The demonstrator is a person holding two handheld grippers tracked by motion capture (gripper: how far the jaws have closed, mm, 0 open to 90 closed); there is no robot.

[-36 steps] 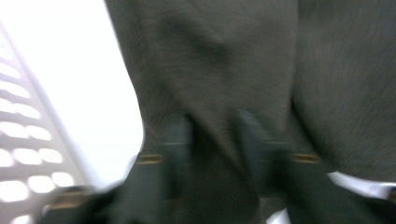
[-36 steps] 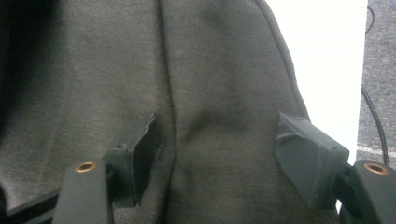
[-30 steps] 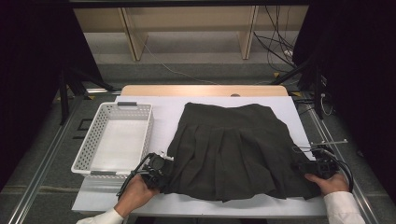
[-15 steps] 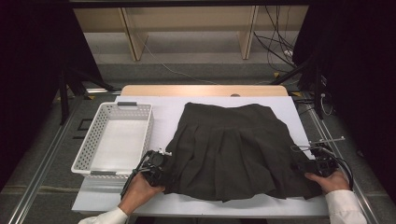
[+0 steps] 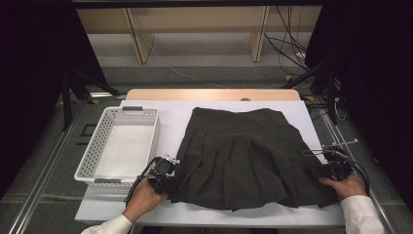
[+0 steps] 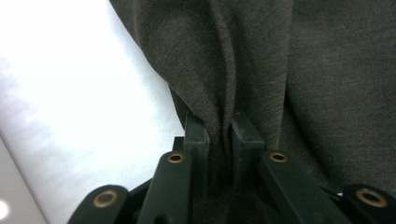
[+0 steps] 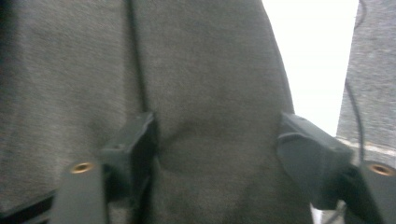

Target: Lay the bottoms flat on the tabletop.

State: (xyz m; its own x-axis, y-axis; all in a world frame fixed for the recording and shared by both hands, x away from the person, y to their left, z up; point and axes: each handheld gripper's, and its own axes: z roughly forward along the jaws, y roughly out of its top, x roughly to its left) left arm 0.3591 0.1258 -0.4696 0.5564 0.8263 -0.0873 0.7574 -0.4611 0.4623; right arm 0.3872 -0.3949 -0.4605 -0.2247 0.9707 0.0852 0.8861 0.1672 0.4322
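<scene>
Pinching a fold at the skirt's near left corner, the left gripper had its jaws clenched on a ridge of dark cloth that rose between the 2 pads; they had just been closing, with the fabric between them. The right gripper stood wide over the near right corner, jaws released, the cloth lying flat beneath and between the pads but not pressed; they had just narrowed a little.

In the high view the skirt lay spread flat on the white table, hem toward the person, waistband at the far side. The left gripper sat at the hem's left end, the right gripper at its right end, and a white basket stood just beside the skirt on the left, apart from it.

Judging from this, the step in hand was taking both hem corners, probably to fold the skirt. To do it well, the right gripper needed to press down and gather a ridge of cloth before closing, since jaws shutting over flat fabric would likely slide off. Both grips ought to catch all layers, not 1 pleat. Only then should the 2 hands lift together, level, and carry the hem toward the waistband so that the pleats stayed aligned.
</scene>
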